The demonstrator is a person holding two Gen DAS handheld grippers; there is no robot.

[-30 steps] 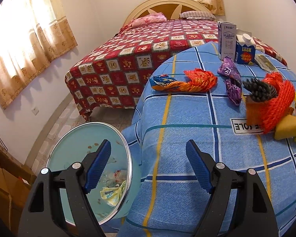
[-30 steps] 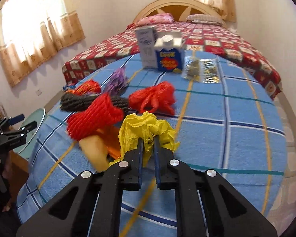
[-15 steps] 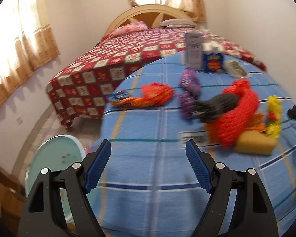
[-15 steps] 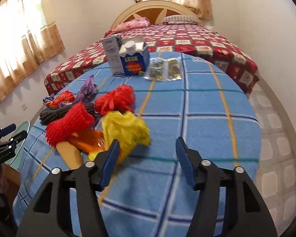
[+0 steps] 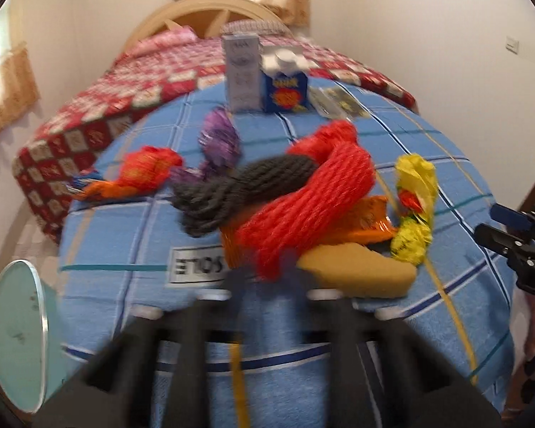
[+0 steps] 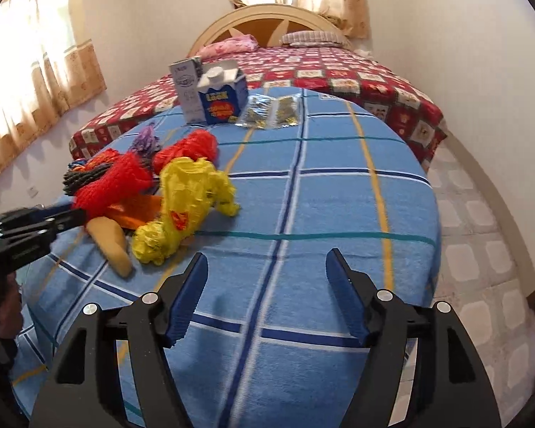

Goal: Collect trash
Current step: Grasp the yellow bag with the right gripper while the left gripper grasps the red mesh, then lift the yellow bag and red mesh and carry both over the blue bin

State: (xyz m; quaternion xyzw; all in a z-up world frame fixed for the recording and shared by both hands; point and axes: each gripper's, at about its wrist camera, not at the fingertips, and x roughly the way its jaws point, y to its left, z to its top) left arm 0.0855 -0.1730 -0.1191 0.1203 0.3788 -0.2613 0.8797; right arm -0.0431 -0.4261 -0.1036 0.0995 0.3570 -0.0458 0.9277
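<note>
Right wrist view: right gripper [image 6: 265,297] spread wide; left gripper [image 5: 264,274] blurred, width unclear; carton [image 6: 224,99] reads "LOOK".

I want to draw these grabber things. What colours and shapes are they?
The right gripper has a black frame shaped like two triangles with cut-out holes, shiny silver round bolts, and two long blue ribbed pads on its jaws. The left gripper looks the same: black with a blue pad, though it is blurry. No cables or sleeves show.
</note>
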